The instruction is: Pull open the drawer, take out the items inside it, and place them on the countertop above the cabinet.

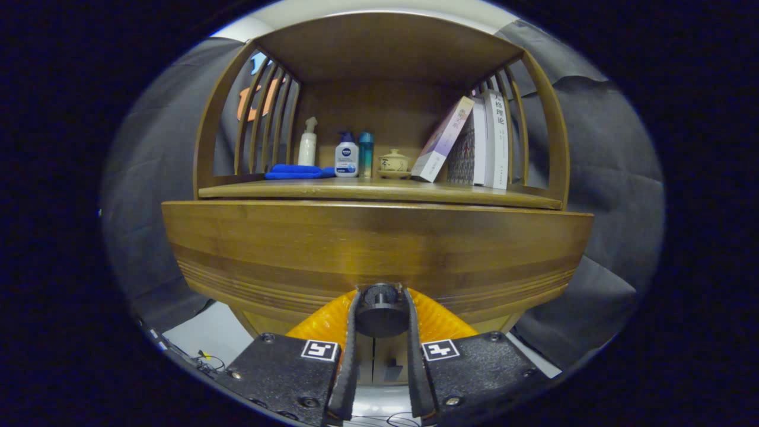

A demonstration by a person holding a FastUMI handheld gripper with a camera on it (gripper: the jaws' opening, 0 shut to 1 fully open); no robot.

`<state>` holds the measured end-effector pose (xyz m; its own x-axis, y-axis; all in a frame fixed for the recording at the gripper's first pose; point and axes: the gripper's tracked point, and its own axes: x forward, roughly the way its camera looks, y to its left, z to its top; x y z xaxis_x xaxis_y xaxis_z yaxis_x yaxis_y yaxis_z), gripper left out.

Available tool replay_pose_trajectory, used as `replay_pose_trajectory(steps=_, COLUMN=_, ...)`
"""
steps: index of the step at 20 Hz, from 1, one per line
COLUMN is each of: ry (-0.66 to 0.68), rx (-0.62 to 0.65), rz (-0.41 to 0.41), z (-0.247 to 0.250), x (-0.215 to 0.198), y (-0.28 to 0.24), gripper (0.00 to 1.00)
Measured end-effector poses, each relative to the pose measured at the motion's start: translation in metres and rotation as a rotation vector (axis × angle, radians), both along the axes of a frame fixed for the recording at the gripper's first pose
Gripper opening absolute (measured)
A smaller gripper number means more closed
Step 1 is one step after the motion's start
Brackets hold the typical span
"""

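Note:
A wide wooden drawer front (373,243) spans the cabinet directly ahead of me. Its dark round knob (380,308) sits between my two fingers, and my gripper (380,296) is shut on it, one finger (351,332) pressing each side. The drawer looks level with the cabinet front and its inside is hidden. Above it lies the wooden countertop (379,191) under a shelf hood.
On the countertop stand a folded blue cloth (296,172), a white pump bottle (307,145), a white-and-blue bottle (347,155), a teal bottle (366,153), a small lidded cup (394,162) and leaning books (474,142). Slatted wooden sides flank it. Pale floor lies below left.

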<state>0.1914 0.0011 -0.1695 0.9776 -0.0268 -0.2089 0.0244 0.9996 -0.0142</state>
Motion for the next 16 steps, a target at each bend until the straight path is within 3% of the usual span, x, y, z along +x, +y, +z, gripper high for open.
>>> replay_pose_trajectory(steps=16, ry=-0.031, rx=-0.010, rz=0.005, z=-0.013, x=-0.092, y=0.000, gripper=0.38)
